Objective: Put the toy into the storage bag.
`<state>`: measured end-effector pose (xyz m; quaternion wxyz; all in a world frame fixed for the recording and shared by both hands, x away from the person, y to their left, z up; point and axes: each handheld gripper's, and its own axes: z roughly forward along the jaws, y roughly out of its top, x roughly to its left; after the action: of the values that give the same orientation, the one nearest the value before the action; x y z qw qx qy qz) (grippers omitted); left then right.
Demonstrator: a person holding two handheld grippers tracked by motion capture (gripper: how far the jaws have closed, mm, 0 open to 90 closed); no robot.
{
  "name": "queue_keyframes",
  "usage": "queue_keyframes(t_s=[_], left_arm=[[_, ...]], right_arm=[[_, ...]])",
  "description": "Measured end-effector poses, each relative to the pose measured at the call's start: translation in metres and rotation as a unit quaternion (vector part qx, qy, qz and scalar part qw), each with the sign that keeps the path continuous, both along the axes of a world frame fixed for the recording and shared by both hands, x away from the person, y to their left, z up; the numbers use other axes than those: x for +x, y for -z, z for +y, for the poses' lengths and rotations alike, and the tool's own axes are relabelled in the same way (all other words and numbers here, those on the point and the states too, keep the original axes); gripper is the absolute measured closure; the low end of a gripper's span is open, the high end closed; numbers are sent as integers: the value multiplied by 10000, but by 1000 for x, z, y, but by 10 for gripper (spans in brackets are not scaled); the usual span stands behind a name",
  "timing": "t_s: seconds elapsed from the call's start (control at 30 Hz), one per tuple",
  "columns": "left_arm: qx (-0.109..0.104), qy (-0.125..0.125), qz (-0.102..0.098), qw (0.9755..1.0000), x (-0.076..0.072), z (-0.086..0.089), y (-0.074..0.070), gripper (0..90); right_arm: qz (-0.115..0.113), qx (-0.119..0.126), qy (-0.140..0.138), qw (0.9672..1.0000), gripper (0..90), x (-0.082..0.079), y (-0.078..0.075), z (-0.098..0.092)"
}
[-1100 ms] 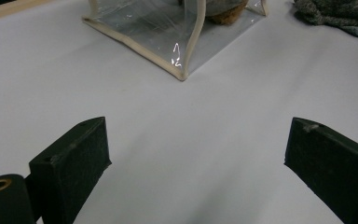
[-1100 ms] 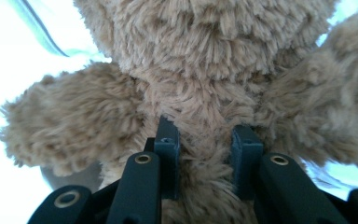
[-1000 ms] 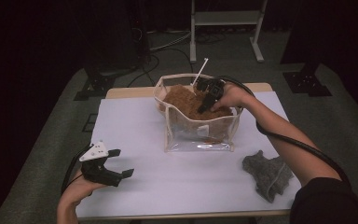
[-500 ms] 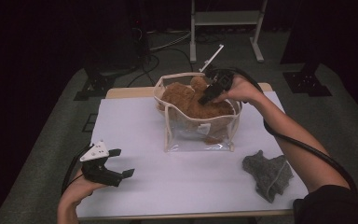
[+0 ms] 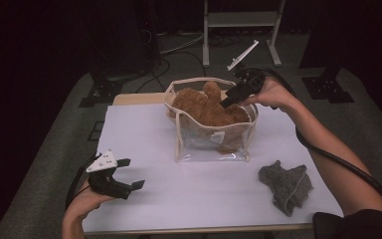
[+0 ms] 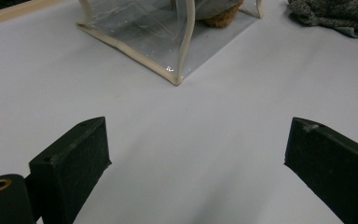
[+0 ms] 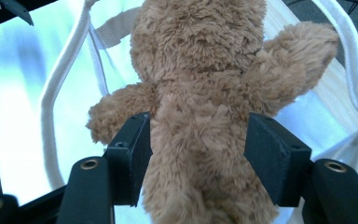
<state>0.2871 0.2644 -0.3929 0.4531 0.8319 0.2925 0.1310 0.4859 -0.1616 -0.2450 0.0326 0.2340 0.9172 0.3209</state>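
Teddy bear (image 7: pixel 200 116) sits in clear bag (image 5: pixel 211 144), right gripper (image 7: pixel 198 154) fingers seemingly loose around it.

My right gripper (image 5: pixel 227 102) hung over the brown teddy bear (image 5: pixel 206 107) in the clear bag (image 5: pixel 214 144), its jaws just opened. My left gripper (image 5: pixel 129 174) rested open on the white table (image 5: pixel 194 199).
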Motion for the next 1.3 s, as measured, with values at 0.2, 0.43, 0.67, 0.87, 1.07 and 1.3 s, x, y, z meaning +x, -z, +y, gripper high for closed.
queue_keyframes(t_s=[0.2, 0.43, 0.67, 0.87, 1.07, 1.3], left_arm=[[-6, -12, 21, 10000, 1, 1, 2, 56], [-8, -5, 58, 10000, 2, 0, 4, 56], [12, -2, 94, 10000, 3, 0, 6, 56], [-20, -14, 95, 10000, 3, 0, 6, 56], [-37, -2, 98, 9999, 3, -1, 7, 56], [-21, 11, 104, 9999, 3, -1, 7, 56]], right_arm=[[-21, 144, 68, 9999, 392, -6, -5, -14], [-84, 311, 153, 9994, 392, -13, -11, -33], [-132, 460, 312, 9984, 386, -20, -17, -51], [-189, 558, 447, 9973, 375, -27, -20, -67], [-270, 606, 530, 9964, 363, -34, -24, -82], [-322, 637, 633, 9954, 352, -43, -27, -96]])
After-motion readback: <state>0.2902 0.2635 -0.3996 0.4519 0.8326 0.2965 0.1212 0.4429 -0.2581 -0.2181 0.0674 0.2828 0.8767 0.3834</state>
